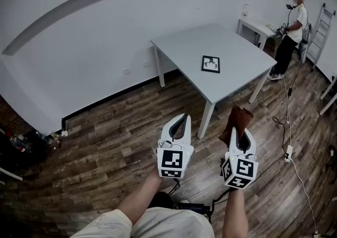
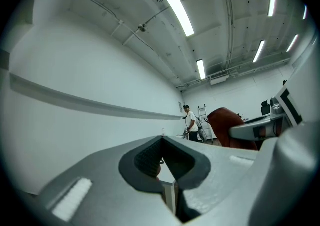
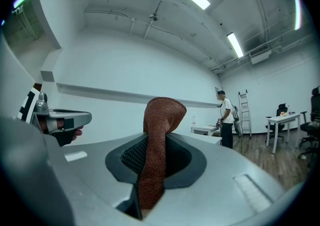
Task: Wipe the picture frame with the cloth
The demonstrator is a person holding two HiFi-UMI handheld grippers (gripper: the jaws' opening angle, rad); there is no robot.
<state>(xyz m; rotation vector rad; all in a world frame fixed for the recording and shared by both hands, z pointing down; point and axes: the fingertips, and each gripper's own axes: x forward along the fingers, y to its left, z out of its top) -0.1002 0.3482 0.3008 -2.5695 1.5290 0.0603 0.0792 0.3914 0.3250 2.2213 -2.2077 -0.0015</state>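
Observation:
A black picture frame (image 1: 210, 63) lies flat on the grey table (image 1: 184, 45), far ahead of both grippers. My right gripper (image 1: 242, 129) is shut on a brown cloth (image 1: 237, 121), which sticks up past its fingertips. In the right gripper view the cloth (image 3: 157, 135) runs up between the jaws of the right gripper (image 3: 156, 139) and folds over at the top. My left gripper (image 1: 181, 118) is held beside it, over the wooden floor. In the left gripper view the left gripper (image 2: 161, 139) is shut with nothing in it, and the cloth (image 2: 227, 125) shows to its right.
A person (image 1: 292, 26) stands at a second white table (image 1: 258, 23) at the back right, next to a ladder (image 1: 321, 31). Cables (image 1: 289, 121) and a power strip (image 1: 288, 152) lie on the floor at the right. Bottles (image 1: 18, 142) stand by the left wall.

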